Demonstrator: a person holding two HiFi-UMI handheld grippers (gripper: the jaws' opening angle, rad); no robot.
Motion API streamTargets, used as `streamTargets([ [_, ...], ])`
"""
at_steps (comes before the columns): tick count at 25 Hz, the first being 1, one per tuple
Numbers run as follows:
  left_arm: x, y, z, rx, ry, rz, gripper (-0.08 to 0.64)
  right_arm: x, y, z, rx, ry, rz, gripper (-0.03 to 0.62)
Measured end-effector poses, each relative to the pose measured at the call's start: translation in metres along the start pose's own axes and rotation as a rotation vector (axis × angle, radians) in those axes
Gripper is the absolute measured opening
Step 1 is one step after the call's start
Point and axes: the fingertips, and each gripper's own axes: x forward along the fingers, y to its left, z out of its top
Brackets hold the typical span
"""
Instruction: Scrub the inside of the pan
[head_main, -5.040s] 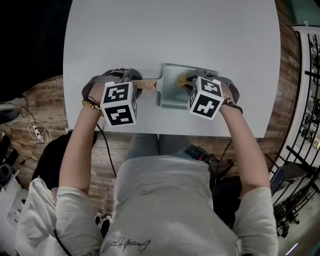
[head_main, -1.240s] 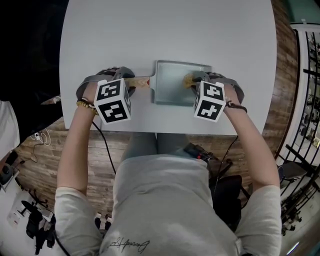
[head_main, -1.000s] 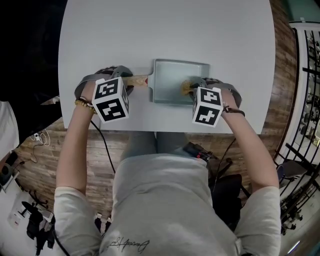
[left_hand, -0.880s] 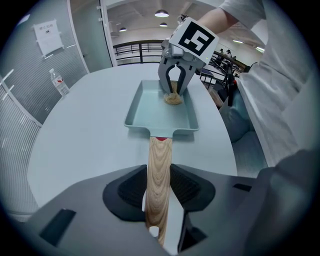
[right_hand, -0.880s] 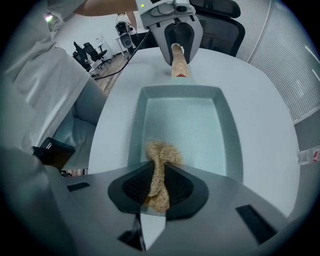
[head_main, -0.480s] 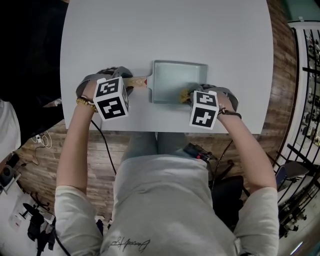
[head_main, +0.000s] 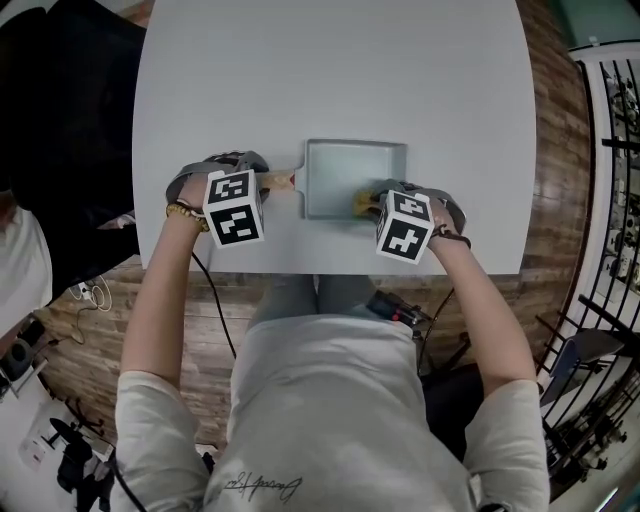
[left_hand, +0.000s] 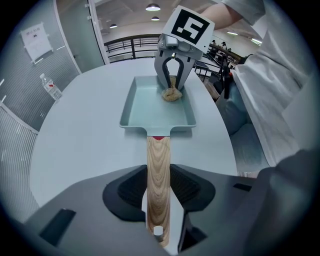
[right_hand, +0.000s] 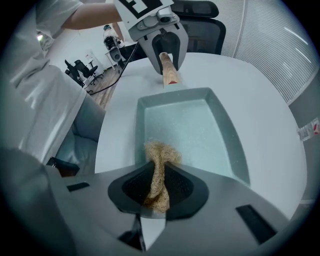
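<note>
Over the last second or so the right gripper (right_hand: 157, 189) had carried its wad of tan scrubbing fibre (right_hand: 159, 150) from the far right side of the pan (right_hand: 200, 125) inward across the floor. It had then drawn it back toward the person, so that the wad now sat in the near right corner, close against the near wall. That gripper was clamped narrow on the wad, the fibre pinched between its pads with a tuft sticking out below toward the pale green, speckled pan floor. The left gripper (left_hand: 159, 196) had not shifted. It stayed closed on the wooden handle (left_hand: 158, 160), set fairly wide to take the handle's breadth. It steadied the rectangular pan flat on the grey bench (head_main: 330, 70), with the handle pointing to the person's left. Judged from that run of strokes, the scrubbing was well under way: the right part of the floor had been worked, and the part nearest the handle was the likely ground left to cover. Whether the wad was bearing on the floor or riding up the corner wall could not quite be settled, since the marker cube (head_main: 404, 226) hid that corner from above.
</note>
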Motion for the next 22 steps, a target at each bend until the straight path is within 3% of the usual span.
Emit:
streamTargets([
  [9,0.011,-0.002,0.000,0.024,0.020,-0.021,0.189,-0.017,-0.010,0.003,0.172,-0.148,-0.066,0.075],
  [14,0.008,0.004,-0.002,0.030,0.018,-0.007,0.190,-0.027,-0.015,0.008,0.222,-0.199,-0.104,0.075],
  [22,-0.018,0.014,0.019,-0.061,-0.099,0.052,0.168,-0.053,-0.023,0.014,0.340,-0.342,-0.171,0.075],
])
